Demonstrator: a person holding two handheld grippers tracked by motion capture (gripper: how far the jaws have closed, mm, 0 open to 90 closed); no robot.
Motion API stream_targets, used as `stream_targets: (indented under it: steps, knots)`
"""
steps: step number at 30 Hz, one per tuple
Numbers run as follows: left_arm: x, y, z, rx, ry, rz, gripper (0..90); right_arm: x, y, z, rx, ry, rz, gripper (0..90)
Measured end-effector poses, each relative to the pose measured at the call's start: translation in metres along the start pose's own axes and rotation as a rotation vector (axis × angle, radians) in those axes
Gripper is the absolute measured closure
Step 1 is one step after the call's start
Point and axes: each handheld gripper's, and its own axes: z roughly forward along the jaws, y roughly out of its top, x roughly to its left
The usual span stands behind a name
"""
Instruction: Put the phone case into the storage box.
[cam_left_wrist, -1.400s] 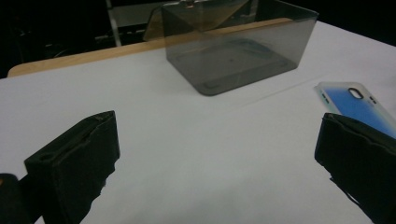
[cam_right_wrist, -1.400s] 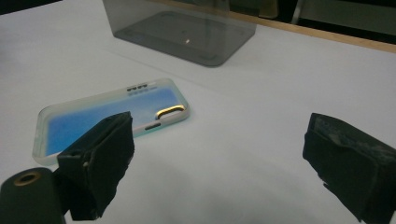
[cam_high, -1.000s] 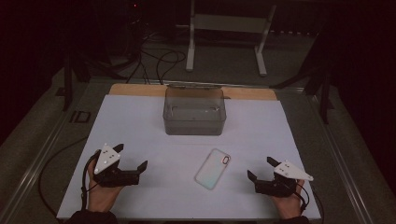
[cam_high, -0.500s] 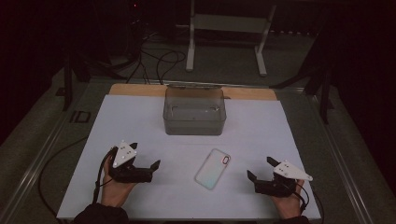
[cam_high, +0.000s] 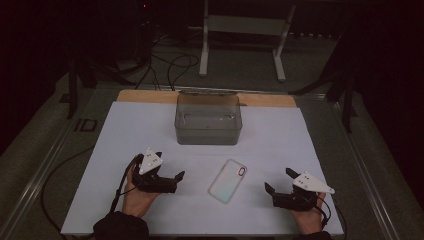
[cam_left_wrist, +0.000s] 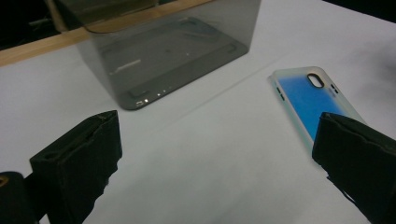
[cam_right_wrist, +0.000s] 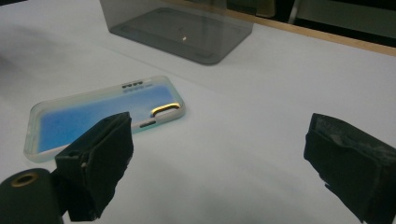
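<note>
A translucent phone case (cam_high: 227, 180) with a blue-tinted back lies flat on the white sheet, a little right of centre. My left gripper (cam_high: 170, 165) hovers open just left of it, jaws pointing right. In the left gripper view the case (cam_left_wrist: 303, 95) lies ahead near the right jaw, nothing between the jaws of the gripper (cam_left_wrist: 217, 126). My right gripper (cam_high: 278, 180) rests open to the case's right. The right gripper view shows the case (cam_right_wrist: 93, 114) behind the left jaw of the open gripper (cam_right_wrist: 219, 130). A smoky clear box (cam_high: 208, 120) stands empty behind the case.
The white sheet (cam_high: 125, 135) covers most of the table, with a wooden strip (cam_high: 145, 96) along its far edge. The box appears in both gripper views (cam_left_wrist: 173, 51) (cam_right_wrist: 187, 23). A metal stand (cam_high: 240, 30) and cables (cam_high: 170, 65) lie beyond the table.
My left gripper has moved right and slightly forward, closing on the phone case. The right gripper, the case and the box have stayed put.
</note>
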Motion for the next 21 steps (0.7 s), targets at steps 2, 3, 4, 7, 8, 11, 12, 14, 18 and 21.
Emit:
stream_targets:
  steps: [2,3,4,7,8,11,12,14,18,21]
  knots:
    - [-0.002,0.002,0.004,0.004,-0.008,-0.002,2.8,0.000,0.000,0.000,0.001,0.000,0.000,7.9]
    - [-0.003,0.002,0.007,0.003,-0.012,-0.003,2.8,0.000,0.000,0.000,0.001,0.002,-0.003,7.9]
    - [-0.004,0.003,0.008,0.006,-0.016,-0.002,3.0,0.000,0.000,0.000,0.000,0.001,-0.001,7.9]
    - [-0.007,0.006,0.014,0.011,-0.030,0.001,3.8,0.000,0.000,0.000,0.000,0.000,-0.001,7.9]
    - [-0.009,0.006,0.015,0.012,-0.035,-0.001,4.0,0.000,0.000,0.000,0.000,0.001,-0.003,7.9]
    - [-0.011,0.008,0.020,0.020,-0.047,0.003,4.8,0.000,0.000,0.000,0.000,0.000,-0.002,7.9]
    - [-0.012,0.008,0.022,0.024,-0.050,0.004,5.1,0.000,0.000,0.000,0.000,0.000,-0.003,7.9]
    - [-0.014,0.009,0.025,0.026,-0.060,0.001,5.6,0.000,0.000,0.000,-0.001,0.003,-0.001,7.9]
    - [-0.018,0.009,0.033,0.045,-0.078,0.006,6.7,0.000,0.000,0.000,0.001,0.002,-0.004,7.9]
    - [-0.021,0.010,0.038,0.055,-0.092,0.005,7.7,0.000,0.000,0.000,-0.001,0.003,-0.002,7.9]
